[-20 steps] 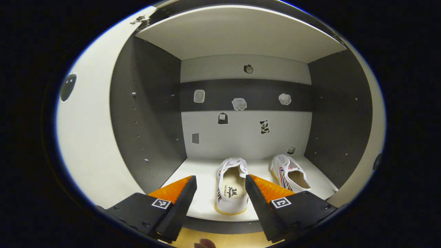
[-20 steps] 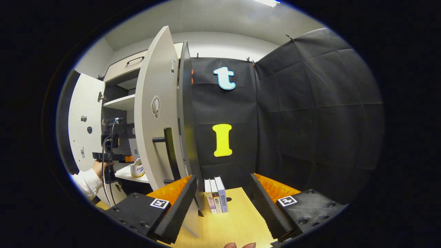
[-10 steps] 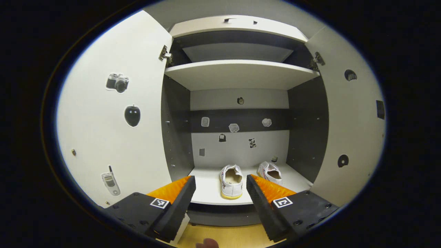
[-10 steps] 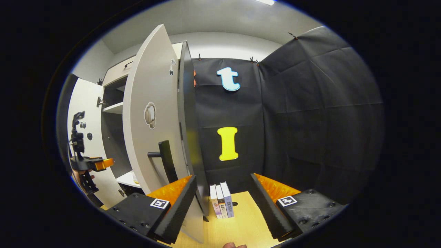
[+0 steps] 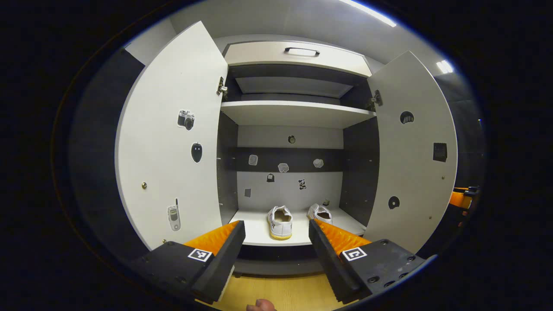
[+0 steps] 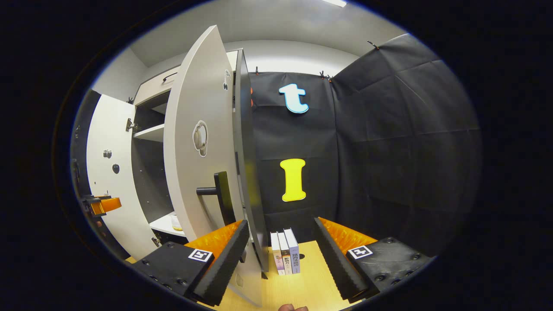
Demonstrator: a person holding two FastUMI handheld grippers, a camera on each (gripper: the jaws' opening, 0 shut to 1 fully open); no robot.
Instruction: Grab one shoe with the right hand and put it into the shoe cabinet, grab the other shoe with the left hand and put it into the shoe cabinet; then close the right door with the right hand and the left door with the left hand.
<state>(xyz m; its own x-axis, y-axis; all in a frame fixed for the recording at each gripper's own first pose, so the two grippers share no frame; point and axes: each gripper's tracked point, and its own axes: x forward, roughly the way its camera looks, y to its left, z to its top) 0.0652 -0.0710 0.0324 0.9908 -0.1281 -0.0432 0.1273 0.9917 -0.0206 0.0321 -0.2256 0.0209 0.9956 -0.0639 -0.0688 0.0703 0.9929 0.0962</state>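
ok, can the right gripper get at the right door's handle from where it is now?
Probably yes. The right gripper is open and holds nothing, and the right door stands open just ahead and to its left, the handle facing it. Nothing sits between them; the books stand off to the side.

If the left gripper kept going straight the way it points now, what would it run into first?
Probably the near shoe on the cabinet's bottom shelf. It lies between the open left gripper fingers, heel toward the camera; depth is hard to judge, and a slightly lower line would meet the shelf edge.
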